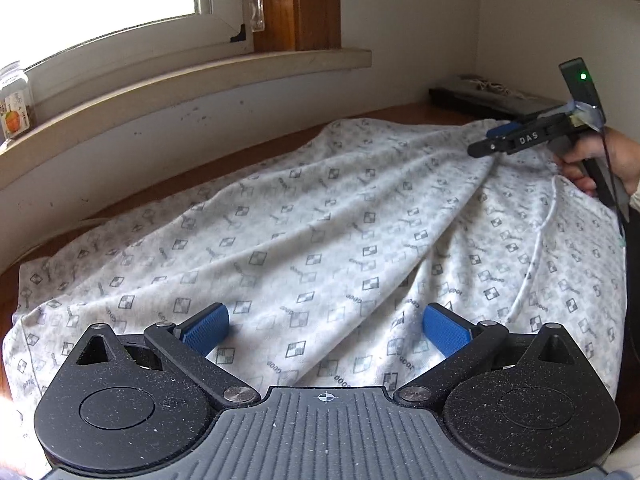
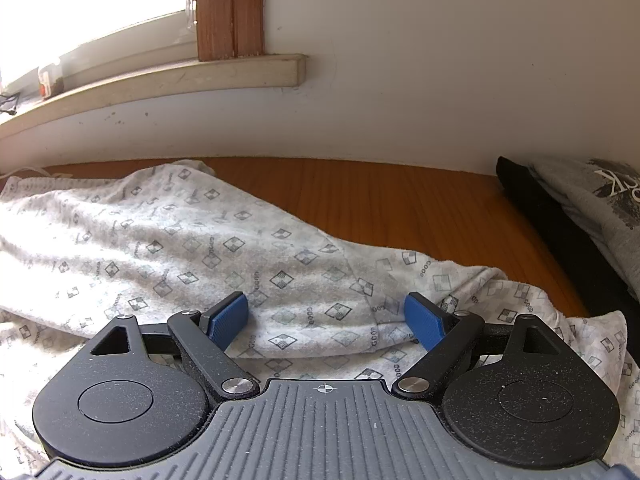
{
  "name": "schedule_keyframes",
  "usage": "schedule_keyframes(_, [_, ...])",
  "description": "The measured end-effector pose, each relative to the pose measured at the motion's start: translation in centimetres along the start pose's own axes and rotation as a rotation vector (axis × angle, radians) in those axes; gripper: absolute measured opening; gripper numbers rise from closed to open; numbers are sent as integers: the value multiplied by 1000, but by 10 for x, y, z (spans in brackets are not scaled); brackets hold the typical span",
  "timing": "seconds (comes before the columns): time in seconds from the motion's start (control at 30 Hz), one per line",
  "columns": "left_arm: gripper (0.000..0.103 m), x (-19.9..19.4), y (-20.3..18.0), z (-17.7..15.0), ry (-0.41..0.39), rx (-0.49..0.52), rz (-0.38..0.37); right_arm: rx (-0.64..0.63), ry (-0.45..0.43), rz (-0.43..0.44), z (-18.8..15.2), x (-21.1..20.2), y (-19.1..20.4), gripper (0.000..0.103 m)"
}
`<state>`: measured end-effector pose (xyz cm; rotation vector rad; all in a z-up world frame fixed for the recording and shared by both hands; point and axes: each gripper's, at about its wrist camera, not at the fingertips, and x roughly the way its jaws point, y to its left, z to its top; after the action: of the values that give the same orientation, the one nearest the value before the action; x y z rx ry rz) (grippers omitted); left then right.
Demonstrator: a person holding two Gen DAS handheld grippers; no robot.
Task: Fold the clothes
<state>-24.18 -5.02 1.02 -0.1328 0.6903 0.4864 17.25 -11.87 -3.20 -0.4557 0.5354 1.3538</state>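
Both grippers — left gripper (image 1: 326, 330), right gripper (image 2: 326, 318) — fingers spread wide over the patterned garment (image 1: 320, 240).

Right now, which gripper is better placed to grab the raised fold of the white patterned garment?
Probably the right gripper: its open jaws straddle a raised fold of the white patterned garment. The left gripper, open too, hovers over flatter cloth.

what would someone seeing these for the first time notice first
The white patterned garment catches the eye first, spread rumpled across the wooden table below the window sill. Next come the blue pads of the open left gripper over its near edge, and the right gripper at its far corner. A dark folded pile lies by the wall on the right.
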Motion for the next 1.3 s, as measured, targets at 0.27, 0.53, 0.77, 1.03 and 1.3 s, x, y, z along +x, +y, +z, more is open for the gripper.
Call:
schedule_keyframes(0.27, [103,1,-1,-1,2,0,4,26,-57,80,-8,-21,-9,84])
schedule_keyframes(0.53, [103,16,24,10,8,-37,41,-21,15,42,10,14,3,86])
schedule_keyframes(0.77, [103,40,62,28,9,-53,63,-32,10,50,45,63,9,86])
schedule_keyframes(1.03, [103,70,112,53,7,-69,103,-37,16,67,85,117,15,85])
schedule_keyframes(1.3, [103,72,115,56,7,-74,110,5,-101,22,76,69,5,84])
